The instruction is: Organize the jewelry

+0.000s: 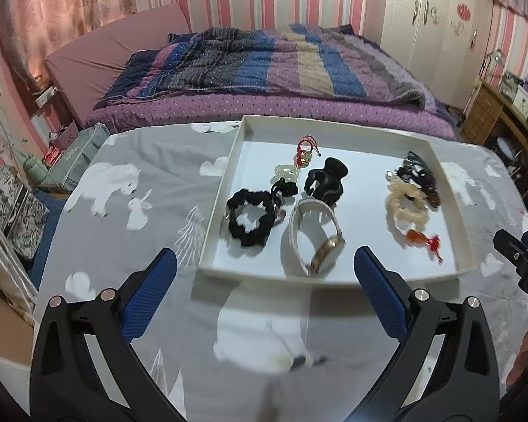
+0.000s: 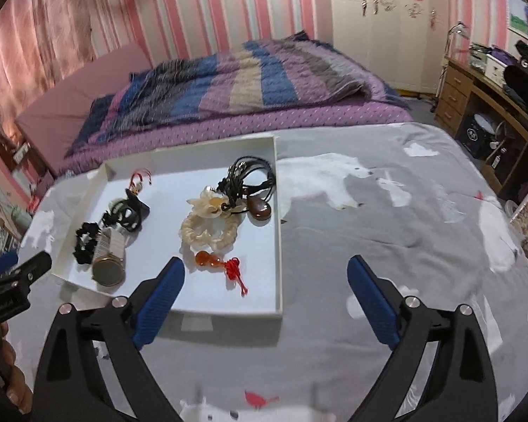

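My left gripper (image 1: 265,274) has glossy black plastic arms, round silver screw heads at the joints and ribbed blue finger pads (image 1: 150,295). My right gripper (image 2: 265,283) looks identical, with blue pads (image 2: 371,302). Bare fingers (image 2: 16,383) show at the edge.

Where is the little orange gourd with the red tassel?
The orange gourd charm lies in the white tray, near its front edge on the right side, just in front of the cream bead bracelet and just beyond the right gripper.

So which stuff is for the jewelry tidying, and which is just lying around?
For the job: white tray, wristwatch, black scrunchie, cream bracelet, orange gourd charm, brown pendant necklace.
Just around: bed quilt, wooden desk, wardrobe.
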`<state>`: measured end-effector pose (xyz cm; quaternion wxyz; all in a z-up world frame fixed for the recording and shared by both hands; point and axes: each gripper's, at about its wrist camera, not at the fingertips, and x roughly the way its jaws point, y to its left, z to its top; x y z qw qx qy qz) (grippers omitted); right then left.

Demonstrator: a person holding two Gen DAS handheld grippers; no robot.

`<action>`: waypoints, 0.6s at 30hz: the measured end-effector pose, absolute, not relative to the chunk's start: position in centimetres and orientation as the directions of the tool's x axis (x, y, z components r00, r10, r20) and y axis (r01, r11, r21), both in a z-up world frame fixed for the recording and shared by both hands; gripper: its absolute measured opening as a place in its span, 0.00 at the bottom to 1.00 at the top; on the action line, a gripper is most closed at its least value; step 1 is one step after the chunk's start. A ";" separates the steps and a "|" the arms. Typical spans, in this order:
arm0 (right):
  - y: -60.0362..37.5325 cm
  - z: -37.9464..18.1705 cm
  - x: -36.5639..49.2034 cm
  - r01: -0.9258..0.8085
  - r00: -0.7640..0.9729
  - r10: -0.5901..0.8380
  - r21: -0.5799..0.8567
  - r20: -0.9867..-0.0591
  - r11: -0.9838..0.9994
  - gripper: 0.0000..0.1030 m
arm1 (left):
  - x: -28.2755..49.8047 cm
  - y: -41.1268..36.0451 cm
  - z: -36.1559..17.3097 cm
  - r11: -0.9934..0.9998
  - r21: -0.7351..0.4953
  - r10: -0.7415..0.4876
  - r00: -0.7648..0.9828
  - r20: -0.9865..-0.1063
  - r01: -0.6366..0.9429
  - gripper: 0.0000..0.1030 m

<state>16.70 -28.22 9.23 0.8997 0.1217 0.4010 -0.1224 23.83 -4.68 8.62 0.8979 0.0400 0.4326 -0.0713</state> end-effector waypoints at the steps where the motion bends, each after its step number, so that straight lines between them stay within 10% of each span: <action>1: -28.0 9.6 15.9 0.318 0.656 -0.128 0.118 -0.744 0.941 0.94 | 22.8 -4.1 9.0 0.988 0.001 -0.098 0.624 -0.775 0.157 0.97; 18: -23.9 7.9 6.7 0.244 0.738 -0.129 0.084 -0.662 0.966 0.96 | 11.3 -2.3 6.4 0.991 0.055 -0.059 0.767 -0.639 0.122 0.97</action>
